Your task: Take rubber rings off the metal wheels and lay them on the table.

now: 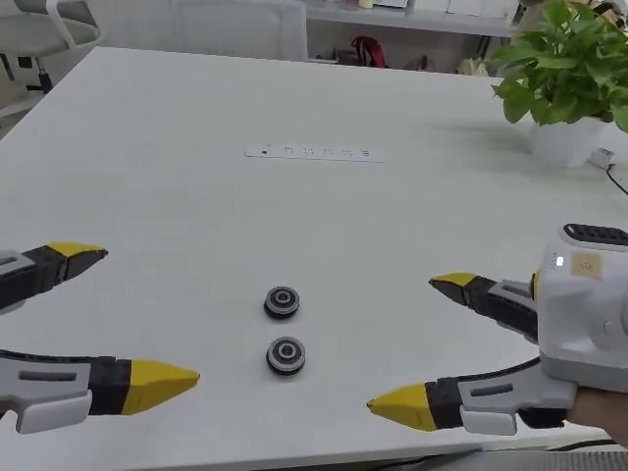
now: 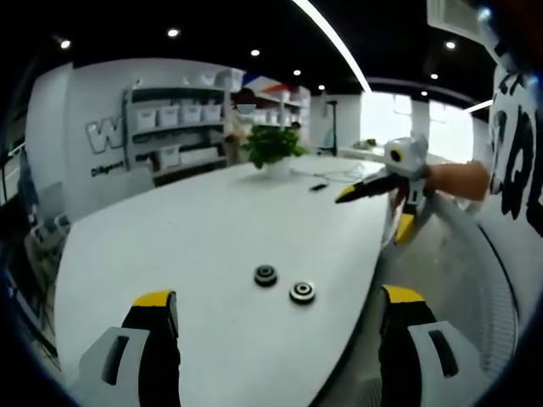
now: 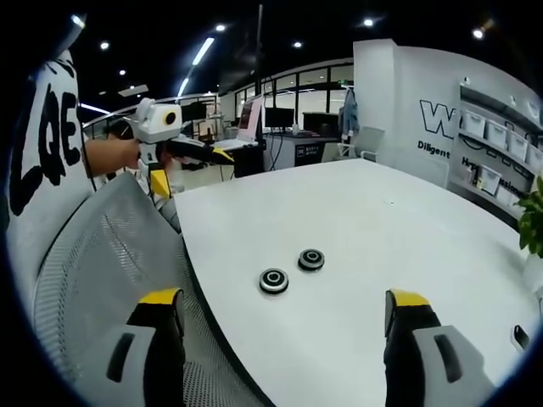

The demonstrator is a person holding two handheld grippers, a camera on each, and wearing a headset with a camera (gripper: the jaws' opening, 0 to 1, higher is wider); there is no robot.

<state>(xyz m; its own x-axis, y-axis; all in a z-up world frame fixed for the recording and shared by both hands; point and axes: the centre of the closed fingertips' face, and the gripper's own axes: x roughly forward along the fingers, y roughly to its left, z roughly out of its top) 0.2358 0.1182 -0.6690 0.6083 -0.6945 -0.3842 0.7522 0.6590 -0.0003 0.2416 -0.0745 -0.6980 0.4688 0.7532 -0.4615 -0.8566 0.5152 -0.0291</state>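
Observation:
Two small metal wheels with black rubber rings lie flat on the white table, one (image 1: 282, 302) just behind the other (image 1: 286, 355). In the left gripper view they are the wheel (image 2: 265, 275) and the wheel (image 2: 302, 292); in the right gripper view, the wheel (image 3: 311, 259) and the wheel (image 3: 273, 281). My left gripper (image 1: 147, 314) hovers wide open to the left of them, holding nothing. My right gripper (image 1: 407, 343) hovers wide open to their right, also holding nothing. Both have yellow fingertips and are apart from the wheels.
A white power strip (image 1: 314, 152) lies further back in the table's middle. A potted plant (image 1: 564, 88) stands at the back right corner. A mesh chair (image 3: 102, 254) sits at the table's near edge. Office chairs stand beyond the far edge.

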